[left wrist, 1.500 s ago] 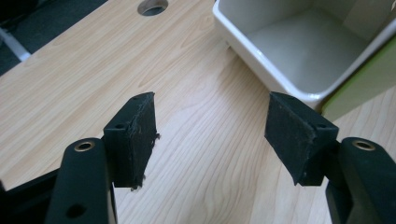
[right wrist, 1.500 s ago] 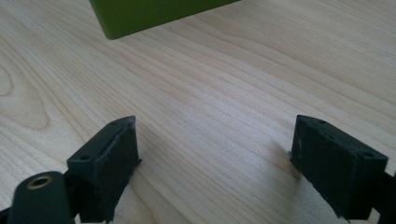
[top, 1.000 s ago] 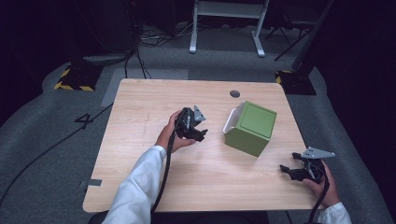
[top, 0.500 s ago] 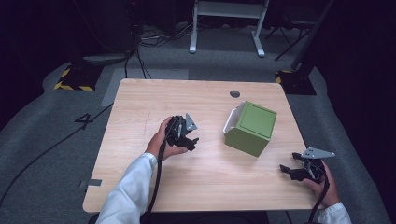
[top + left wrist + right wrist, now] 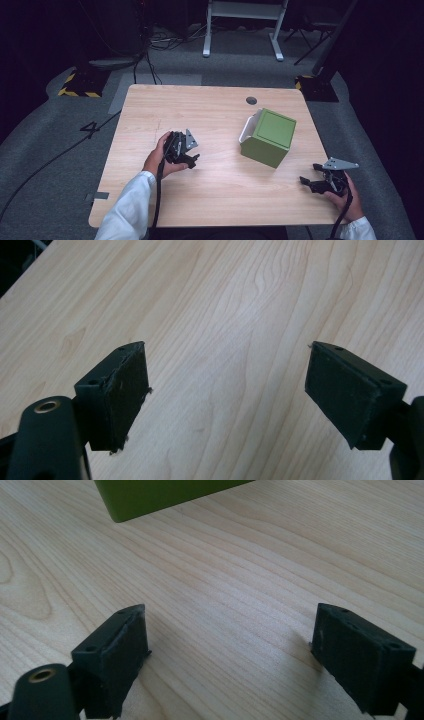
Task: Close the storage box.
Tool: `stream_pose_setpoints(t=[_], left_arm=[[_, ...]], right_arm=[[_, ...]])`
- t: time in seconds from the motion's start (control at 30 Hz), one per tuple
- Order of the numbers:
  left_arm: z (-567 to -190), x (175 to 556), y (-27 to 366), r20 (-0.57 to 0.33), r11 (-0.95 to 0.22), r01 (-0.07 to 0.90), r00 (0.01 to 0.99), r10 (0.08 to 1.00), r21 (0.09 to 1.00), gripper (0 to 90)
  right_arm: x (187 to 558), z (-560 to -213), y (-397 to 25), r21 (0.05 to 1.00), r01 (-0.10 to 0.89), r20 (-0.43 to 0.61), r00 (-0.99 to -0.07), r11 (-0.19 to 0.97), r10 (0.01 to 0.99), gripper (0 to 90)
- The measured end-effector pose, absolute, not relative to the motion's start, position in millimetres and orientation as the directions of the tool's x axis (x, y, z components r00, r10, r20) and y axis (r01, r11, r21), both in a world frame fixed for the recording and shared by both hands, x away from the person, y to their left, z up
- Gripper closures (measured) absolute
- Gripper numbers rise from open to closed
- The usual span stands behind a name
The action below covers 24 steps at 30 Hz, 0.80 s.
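A green box (image 5: 266, 137) with a white side stands on the wooden table (image 5: 215, 200), right of centre. Its lower green edge (image 5: 165, 497) fills the top of the right gripper view. My left gripper (image 5: 192, 161) is held low over the table left of centre, well apart from the box. Its jaws are open over bare wood (image 5: 227, 385), with nothing between them. My right gripper (image 5: 306, 182) rests near the table's front right corner, below the box. It is open too, pointing toward the box with bare table between its jaws (image 5: 230, 645).
A small dark round hole (image 5: 251, 100) sits near the table's far edge. Black cables trail from both grippers toward the front edge. Grey carpet surrounds the table, with a white metal stand (image 5: 242, 20) behind it.
My left gripper has drawn back from beside the box toward the left and front of the table. The right gripper has stayed put.
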<state>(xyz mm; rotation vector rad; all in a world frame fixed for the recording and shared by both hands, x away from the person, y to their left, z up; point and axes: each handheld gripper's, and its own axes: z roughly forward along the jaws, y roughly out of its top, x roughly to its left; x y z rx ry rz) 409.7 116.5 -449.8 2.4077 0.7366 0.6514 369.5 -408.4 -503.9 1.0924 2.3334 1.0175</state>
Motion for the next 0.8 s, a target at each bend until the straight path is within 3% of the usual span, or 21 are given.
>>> stream_pose_setpoints(t=[0.4, 0.8], left_arm=[[-463, 391, 145, 0.305, -0.718, 0.389, 0.713, 0.631, 0.577, 18.4], [-481, 375, 185, 0.269, -0.684, 0.459, 0.682, 0.680, 0.567, 17.8]], right_arm=[[370, -504, -408, 0.741, 0.511, -0.023, -0.630, 0.437, 0.776, 14.8], [370, -504, -409, 0.740, 0.515, -0.020, -0.627, 0.433, 0.779, 14.7]])
